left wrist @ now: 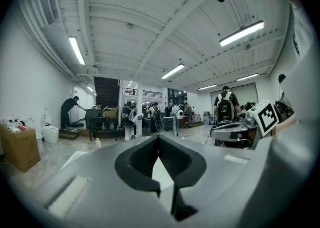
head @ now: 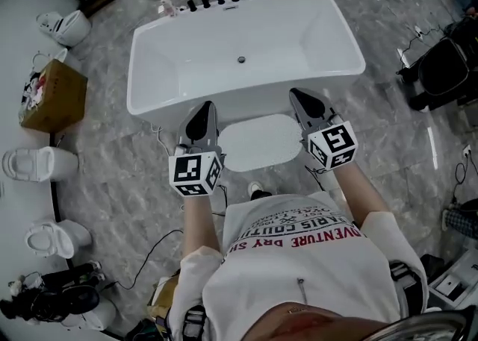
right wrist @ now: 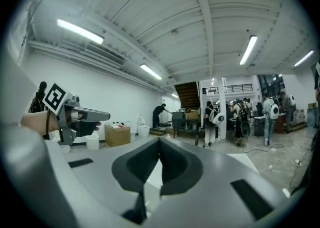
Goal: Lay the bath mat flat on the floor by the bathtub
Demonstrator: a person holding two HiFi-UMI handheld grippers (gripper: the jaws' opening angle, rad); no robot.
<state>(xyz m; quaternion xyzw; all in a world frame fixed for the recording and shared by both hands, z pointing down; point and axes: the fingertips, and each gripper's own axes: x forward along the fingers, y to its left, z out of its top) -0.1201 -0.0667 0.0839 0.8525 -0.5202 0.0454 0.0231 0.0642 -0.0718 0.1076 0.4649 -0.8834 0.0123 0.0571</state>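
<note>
A white bath mat (head: 259,143) is seen lying flat on the floor at 6 o'clock of the bathtub (head: 149,56), its long axis running 9 to 3 along the tub's near side. The left gripper (head: 203,112) and right gripper (head: 302,101) are held either side, jaws clenched together on nothing. The mat lies at 4 and 8 o'clock from them, neither clearly nearer. The tub is seen empty.

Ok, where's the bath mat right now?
Head view, centre: the bath mat lies flat on the floor in front of the bathtub, between the left gripper and the right gripper, held by neither.
</note>
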